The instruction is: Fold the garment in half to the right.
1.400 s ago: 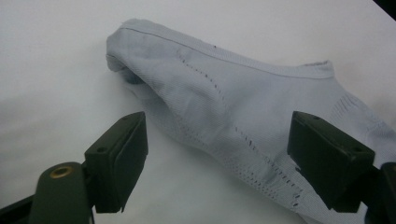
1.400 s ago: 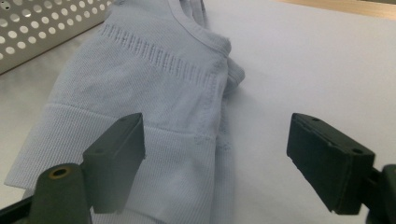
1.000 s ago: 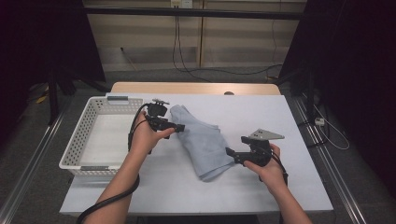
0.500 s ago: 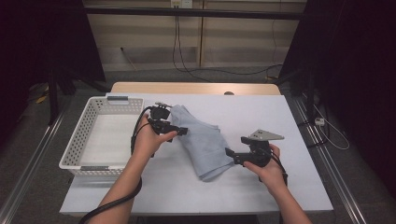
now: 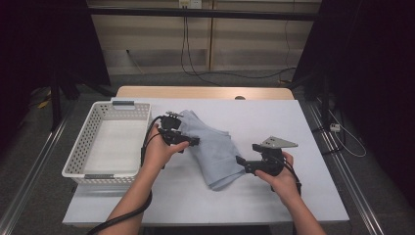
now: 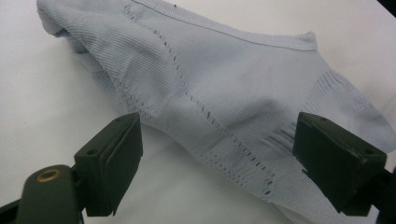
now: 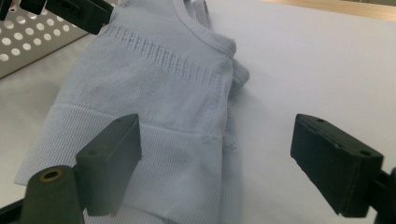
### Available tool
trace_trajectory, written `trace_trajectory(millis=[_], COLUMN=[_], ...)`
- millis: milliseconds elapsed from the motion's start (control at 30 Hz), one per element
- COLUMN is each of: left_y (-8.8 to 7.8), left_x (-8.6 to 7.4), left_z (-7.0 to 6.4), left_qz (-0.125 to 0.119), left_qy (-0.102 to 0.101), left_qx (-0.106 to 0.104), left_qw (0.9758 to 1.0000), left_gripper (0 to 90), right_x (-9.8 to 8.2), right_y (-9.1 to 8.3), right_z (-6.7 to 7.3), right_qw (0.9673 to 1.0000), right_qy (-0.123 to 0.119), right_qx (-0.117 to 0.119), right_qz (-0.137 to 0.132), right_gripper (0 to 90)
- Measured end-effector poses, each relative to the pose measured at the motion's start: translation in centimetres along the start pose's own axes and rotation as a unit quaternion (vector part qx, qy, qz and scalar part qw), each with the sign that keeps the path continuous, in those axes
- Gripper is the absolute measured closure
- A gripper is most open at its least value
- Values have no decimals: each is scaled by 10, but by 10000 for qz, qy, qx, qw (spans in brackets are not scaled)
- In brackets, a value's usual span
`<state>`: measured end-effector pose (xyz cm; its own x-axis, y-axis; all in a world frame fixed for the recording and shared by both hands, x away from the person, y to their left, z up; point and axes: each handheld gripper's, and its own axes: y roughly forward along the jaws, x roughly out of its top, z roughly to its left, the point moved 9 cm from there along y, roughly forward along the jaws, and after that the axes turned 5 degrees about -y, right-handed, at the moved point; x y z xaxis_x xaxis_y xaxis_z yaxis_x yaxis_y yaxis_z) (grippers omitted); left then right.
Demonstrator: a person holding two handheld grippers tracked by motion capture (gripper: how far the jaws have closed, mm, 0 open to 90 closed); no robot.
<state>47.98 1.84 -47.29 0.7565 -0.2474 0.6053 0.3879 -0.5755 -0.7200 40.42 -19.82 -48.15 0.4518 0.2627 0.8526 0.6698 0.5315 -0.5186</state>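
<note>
The folded pale blue garment (image 5: 215, 149) lies on the white surface (image 5: 293, 127) between my two hand-held grippers. My left hand-held gripper (image 5: 192, 142) hovers at its edge, jaws apart; my right hand-held gripper (image 5: 241, 162) faces its other end, jaws apart, gripping nothing.

Bright, even overhead light on the white surface (image 5: 303, 122); dark surroundings. Soft shadows only. Near jaws blurred in both gripper views; no glare.

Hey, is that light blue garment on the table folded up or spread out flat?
Folded. The light blue garment lies as a compact bundle with layers stacked at its edges, beside the white basket.
</note>
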Motion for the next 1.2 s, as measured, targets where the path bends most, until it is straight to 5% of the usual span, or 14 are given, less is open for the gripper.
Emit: trace_trajectory(millis=[1200], left_y=[4], left_x=[-13], left_z=[-11], left_qz=[-13], left_qy=[-124], left_qx=[-113], left_qw=[9999], left_gripper=[167], right_x=[-1], right_y=[1], right_z=[2], right_qw=[10000], right_qy=[-29], right_qx=[-14], right_qz=[32], right_gripper=[161])
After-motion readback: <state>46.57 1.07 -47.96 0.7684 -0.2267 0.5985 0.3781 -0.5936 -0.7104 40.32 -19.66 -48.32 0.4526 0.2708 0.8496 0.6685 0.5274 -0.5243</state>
